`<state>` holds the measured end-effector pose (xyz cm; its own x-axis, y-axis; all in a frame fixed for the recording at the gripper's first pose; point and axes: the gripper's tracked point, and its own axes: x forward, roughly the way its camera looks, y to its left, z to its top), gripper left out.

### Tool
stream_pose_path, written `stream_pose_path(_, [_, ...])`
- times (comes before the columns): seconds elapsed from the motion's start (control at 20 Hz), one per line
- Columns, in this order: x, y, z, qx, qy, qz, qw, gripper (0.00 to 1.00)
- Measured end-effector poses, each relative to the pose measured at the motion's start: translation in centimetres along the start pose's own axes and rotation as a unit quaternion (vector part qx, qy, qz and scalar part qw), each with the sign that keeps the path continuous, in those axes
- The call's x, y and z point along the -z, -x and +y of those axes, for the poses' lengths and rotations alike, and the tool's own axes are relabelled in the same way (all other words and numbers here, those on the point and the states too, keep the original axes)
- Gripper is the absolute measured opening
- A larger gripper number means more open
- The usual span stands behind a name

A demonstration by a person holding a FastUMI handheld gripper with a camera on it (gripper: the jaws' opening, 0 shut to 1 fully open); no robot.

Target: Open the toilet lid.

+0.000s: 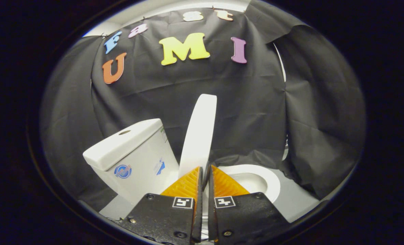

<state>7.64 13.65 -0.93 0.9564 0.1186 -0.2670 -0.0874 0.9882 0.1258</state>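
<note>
the toilet lid (199, 131) stands raised on edge, beside the tank (130, 154) and above the bowl (256, 180). the tongs (205, 170) pinch its lower edge, nearly pressed together, probably to steady it upright.

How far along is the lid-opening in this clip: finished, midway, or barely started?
Mostly done. The toilet lid stands raised nearly upright beside the tank, and the open bowl is exposed on its other side. In hand: the hand-held gripper has its fingers closed on the lid's lower edge, which appears pinched between them. Left: probably tipping the lid back to rest, then letting go.
</note>
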Motion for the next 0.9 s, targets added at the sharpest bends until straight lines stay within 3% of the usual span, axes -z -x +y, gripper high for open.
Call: stream_pose_path(0.9, [-0.2,-0.2,7.1,-0.022,0.058,-0.018,0.998,0.11])
